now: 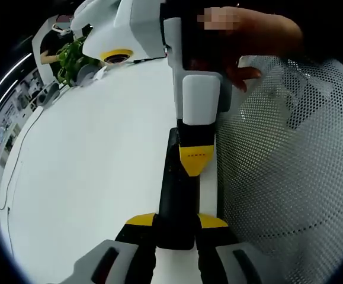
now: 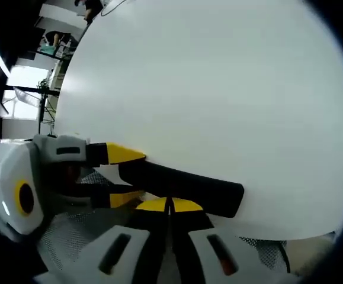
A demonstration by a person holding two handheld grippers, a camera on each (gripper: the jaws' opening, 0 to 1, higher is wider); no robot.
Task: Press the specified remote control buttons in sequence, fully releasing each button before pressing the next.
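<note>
A long black remote control (image 1: 176, 198) lies lengthwise between the yellow tips of my left gripper (image 1: 176, 221), which is shut on its near end just above the white table (image 1: 88, 177). My right gripper (image 1: 195, 161) comes down from the top, held by a person's hand, with its yellow tips together on the remote's upper face. In the right gripper view the remote (image 2: 210, 189) runs left to right. There my right gripper (image 2: 171, 205) is shut with its tips against the remote, and my left gripper (image 2: 127, 176) clamps the remote's left end. The buttons are hidden.
A white mesh chair back (image 1: 289, 165) stands close on the right of the remote, and mesh (image 2: 70, 236) also shows below my left gripper. A green plant (image 1: 70, 56) and desks stand beyond the table's far edge. The white table top (image 2: 218, 89) stretches wide beyond the remote.
</note>
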